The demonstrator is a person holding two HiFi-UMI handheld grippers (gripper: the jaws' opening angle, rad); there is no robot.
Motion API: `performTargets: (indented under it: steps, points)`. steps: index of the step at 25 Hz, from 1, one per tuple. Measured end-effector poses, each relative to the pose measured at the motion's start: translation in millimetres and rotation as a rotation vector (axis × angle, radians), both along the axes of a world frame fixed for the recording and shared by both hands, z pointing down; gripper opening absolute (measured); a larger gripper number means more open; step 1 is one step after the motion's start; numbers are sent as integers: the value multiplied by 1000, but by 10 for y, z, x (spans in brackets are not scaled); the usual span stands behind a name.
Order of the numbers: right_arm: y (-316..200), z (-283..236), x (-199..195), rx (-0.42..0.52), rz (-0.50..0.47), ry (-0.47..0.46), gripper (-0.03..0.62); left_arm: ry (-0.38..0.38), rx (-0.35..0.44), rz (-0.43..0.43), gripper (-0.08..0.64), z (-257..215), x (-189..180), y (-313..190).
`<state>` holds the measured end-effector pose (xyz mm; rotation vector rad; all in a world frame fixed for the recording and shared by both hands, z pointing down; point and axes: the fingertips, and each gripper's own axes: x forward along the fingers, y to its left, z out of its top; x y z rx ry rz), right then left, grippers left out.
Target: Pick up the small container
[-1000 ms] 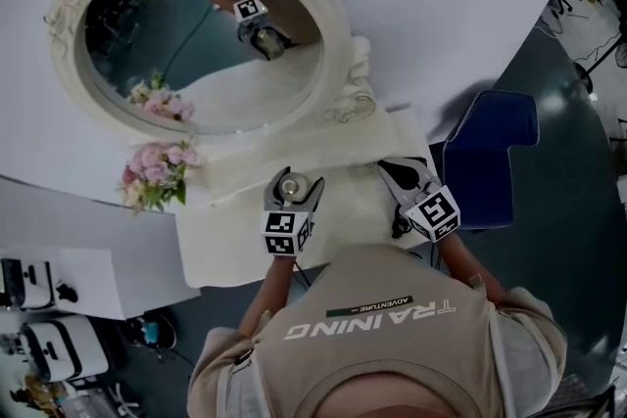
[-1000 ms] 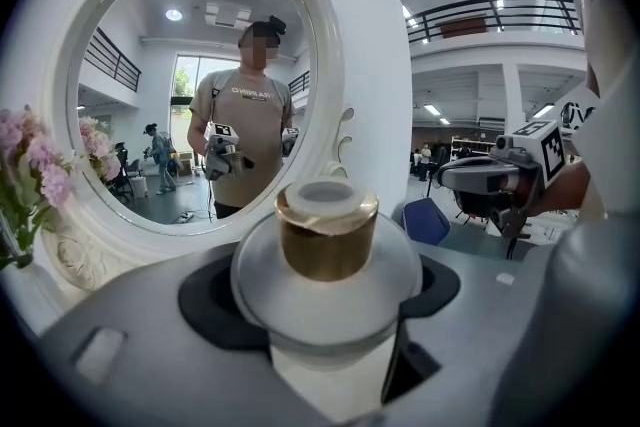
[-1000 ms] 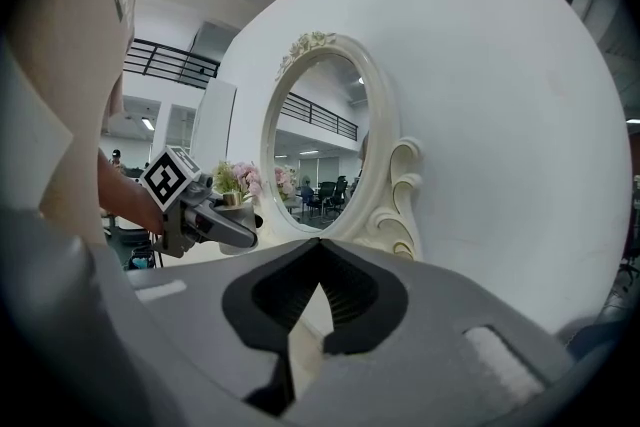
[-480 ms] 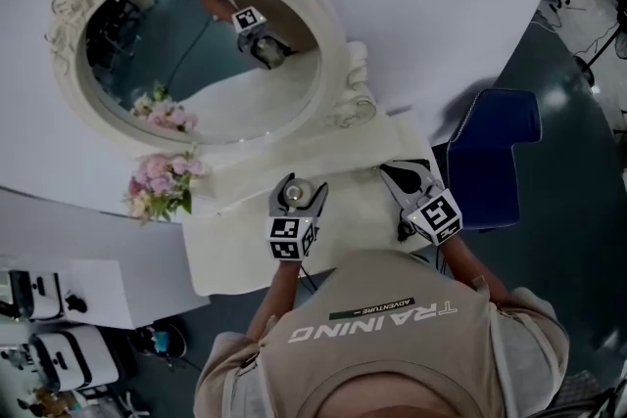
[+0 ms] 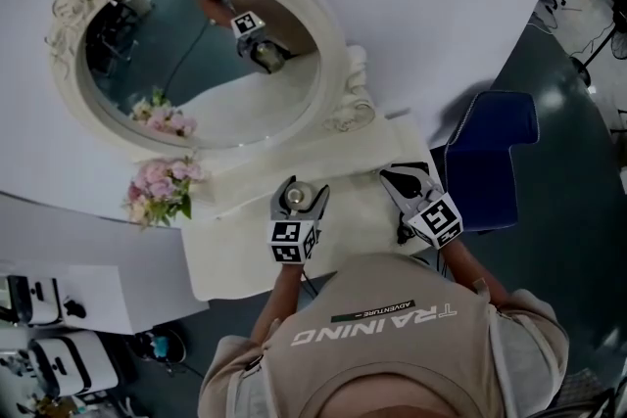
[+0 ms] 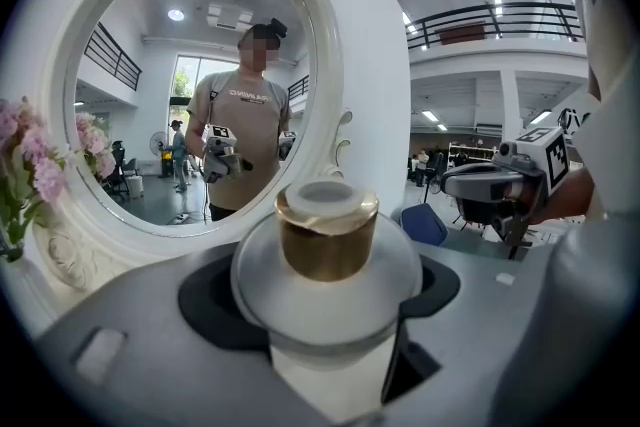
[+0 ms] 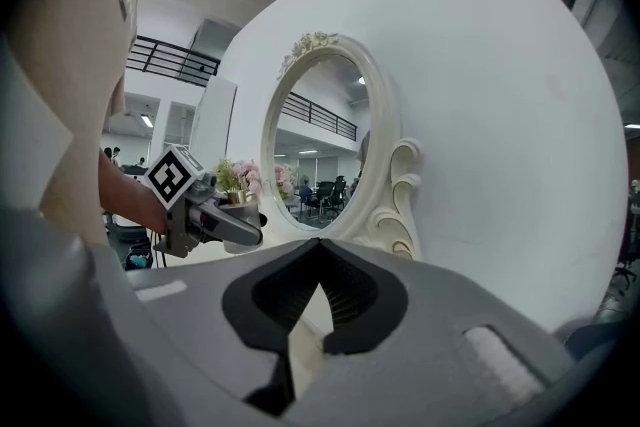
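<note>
The small container (image 6: 325,250) is a frosted round jar with a gold cap, and it fills the middle of the left gripper view. My left gripper (image 6: 325,325) is shut on it, one jaw against each side of its body. Seen from the head view, the jar (image 5: 297,197) and left gripper (image 5: 298,203) are above the white dresser top (image 5: 353,210). To the right, my right gripper (image 5: 409,179) has its jaws together and holds nothing. The right gripper view shows the right gripper (image 7: 318,287) with its pads meeting, and the left gripper (image 7: 215,220) off to the left.
An oval mirror (image 5: 196,54) in an ornate white frame stands at the back of the dresser against the white wall. Pink flowers (image 5: 160,185) sit at its lower left. A blue chair (image 5: 490,157) stands to the right of the dresser.
The left gripper has shifted slightly right and toward me, still holding the container. The right gripper has barely moved.
</note>
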<state>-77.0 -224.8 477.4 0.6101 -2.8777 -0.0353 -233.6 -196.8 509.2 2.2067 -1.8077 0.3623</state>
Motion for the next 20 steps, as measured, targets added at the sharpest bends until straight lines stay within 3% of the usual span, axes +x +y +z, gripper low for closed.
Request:
performTargets:
  steps: [20]
  points:
    - [-35, -86, 70, 22, 29, -27, 3, 33, 8, -5, 356, 40, 70, -71]
